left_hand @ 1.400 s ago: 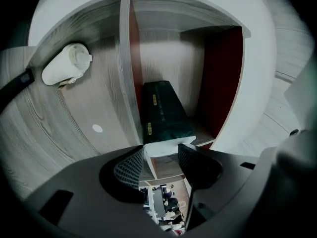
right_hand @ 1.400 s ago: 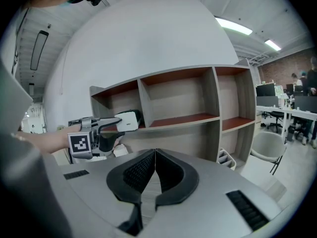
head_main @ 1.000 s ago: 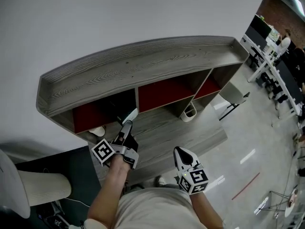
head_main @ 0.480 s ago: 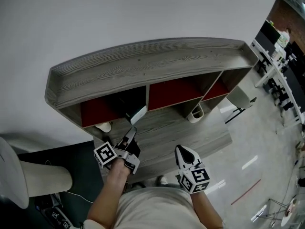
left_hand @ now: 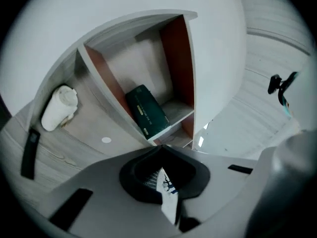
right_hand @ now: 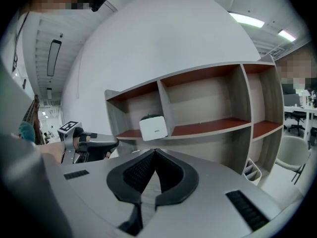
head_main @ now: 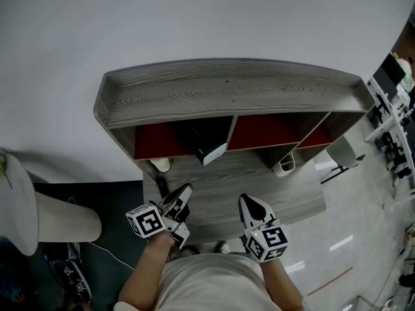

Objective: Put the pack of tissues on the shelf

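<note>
The pack of tissues (head_main: 211, 150), dark green with a white end, lies in the left compartment of the grey wooden shelf (head_main: 227, 89). Its white end (right_hand: 153, 127) sticks out over the shelf board's front edge. In the left gripper view the pack (left_hand: 147, 110) lies flat beside the red divider. My left gripper (head_main: 185, 190) hangs over the lower ledge, well short of the pack, shut with nothing between its jaws. The same left gripper (left_hand: 159, 148) points up at the compartment. My right gripper (head_main: 246, 202) is beside it, also shut and empty, and its tips (right_hand: 154, 153) meet.
A white rolled object (left_hand: 59, 107) and a black bar (left_hand: 29, 152) lie on the lower ledge (head_main: 259, 180) at its left end. A white bin (head_main: 283, 167) stands at the shelf's right foot, with a chair (head_main: 343, 153) beyond. A white round seat (head_main: 19, 206) stands at the left.
My left gripper has drawn back from the shelf toward my body and its jaws have closed. The tissue pack stays in the compartment. The right gripper has hardly moved.
</note>
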`<state>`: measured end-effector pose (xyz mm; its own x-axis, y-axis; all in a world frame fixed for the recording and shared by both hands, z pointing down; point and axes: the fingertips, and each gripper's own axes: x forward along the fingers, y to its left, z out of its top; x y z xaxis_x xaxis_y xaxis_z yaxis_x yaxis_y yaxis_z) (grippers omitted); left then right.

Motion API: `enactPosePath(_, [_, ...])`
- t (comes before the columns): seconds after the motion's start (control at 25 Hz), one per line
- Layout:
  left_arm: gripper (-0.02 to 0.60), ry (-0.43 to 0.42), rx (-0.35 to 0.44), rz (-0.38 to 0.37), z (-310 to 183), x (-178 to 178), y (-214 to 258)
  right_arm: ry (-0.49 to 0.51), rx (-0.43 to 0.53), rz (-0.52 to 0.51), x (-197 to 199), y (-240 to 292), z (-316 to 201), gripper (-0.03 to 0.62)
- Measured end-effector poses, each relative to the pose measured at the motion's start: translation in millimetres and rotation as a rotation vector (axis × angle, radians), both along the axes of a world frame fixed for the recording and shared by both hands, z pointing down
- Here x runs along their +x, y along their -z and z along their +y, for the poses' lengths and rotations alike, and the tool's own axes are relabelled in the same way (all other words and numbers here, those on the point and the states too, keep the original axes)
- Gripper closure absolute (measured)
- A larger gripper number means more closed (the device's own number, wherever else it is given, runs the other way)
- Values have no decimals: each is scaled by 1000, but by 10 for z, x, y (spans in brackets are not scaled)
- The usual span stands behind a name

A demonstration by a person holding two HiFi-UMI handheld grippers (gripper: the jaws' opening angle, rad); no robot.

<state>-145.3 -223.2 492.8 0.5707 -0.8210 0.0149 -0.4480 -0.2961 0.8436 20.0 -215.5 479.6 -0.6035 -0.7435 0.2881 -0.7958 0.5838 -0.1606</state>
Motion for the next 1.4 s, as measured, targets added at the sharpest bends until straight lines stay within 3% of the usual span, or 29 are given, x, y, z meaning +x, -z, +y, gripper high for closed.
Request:
enactPosePath(0.2, [566, 9, 94, -256, 249, -141, 62, 91, 21, 5, -261, 75, 6, 566])
enactPosePath(0.56, [566, 141, 218, -584, 577, -480, 315, 228, 66, 14, -655, 223, 96, 566])
enactPosePath(0.92, [566, 200, 273, -656, 777, -682, 460, 294, 100, 22, -861, 303, 200, 566])
enactPosePath(1.24, [566, 158, 315, -663, 822, -652, 526, 327, 137, 43, -949, 351, 267, 566])
enactPosePath(1.4, [566, 137, 322, -735, 817, -604, 523, 340, 153, 61, -953, 362, 274, 566])
